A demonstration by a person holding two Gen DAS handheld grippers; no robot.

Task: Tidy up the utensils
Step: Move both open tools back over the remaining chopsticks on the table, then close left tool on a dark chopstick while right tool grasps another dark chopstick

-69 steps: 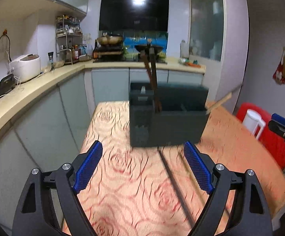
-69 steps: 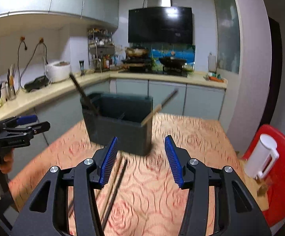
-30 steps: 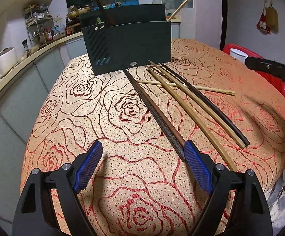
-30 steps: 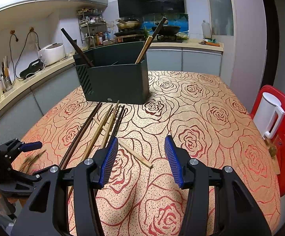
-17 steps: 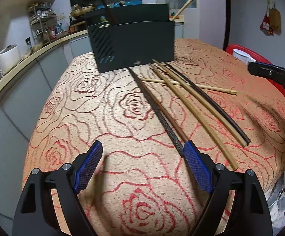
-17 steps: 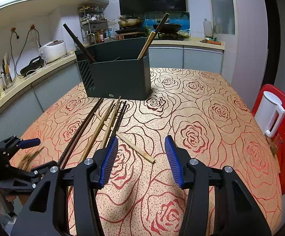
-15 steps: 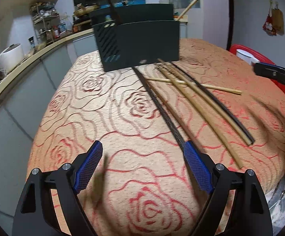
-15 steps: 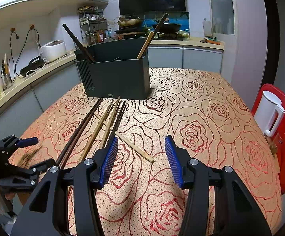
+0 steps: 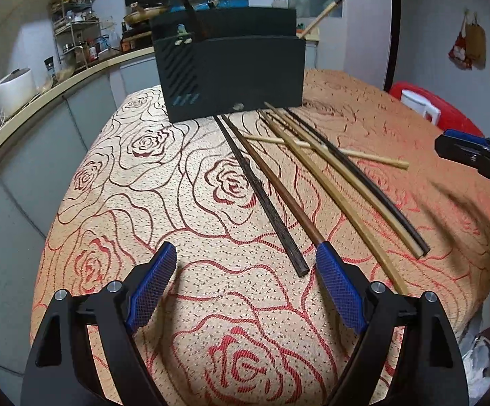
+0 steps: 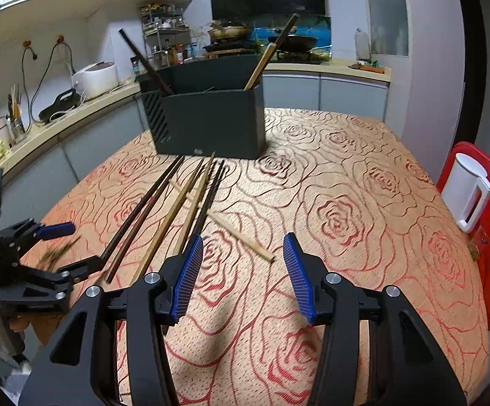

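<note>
Several long chopsticks lie fanned on the rose-patterned tablecloth (image 9: 143, 203): a black one (image 9: 262, 199), a brown one (image 9: 279, 189), pale bamboo ones (image 9: 339, 203), and a short pale one (image 9: 363, 155) crosswise. Behind them stands a dark holder box (image 9: 231, 77) with a dark chopstick and a bamboo one leaning in it. My left gripper (image 9: 245, 250) is open near the table's edge; the black chopstick's near end lies between its fingers, untouched. The brown chopstick's end is hidden behind the right pad. My right gripper (image 10: 243, 240) is open above the cloth, beside the chopsticks (image 10: 177, 203), holding nothing.
A red chair with a white jug (image 10: 468, 189) stands off the table's right side. A kitchen counter (image 10: 59, 125) with a rice cooker runs along the left. The holder (image 10: 207, 125) sits at the table's far end. The left gripper (image 10: 35, 257) shows at left in the right wrist view.
Since the oldest frames both grippers have drawn back from the holder and tipped down, bringing the loose chopsticks into view. Over the last second little moved; both jaw openings look unchanged.
</note>
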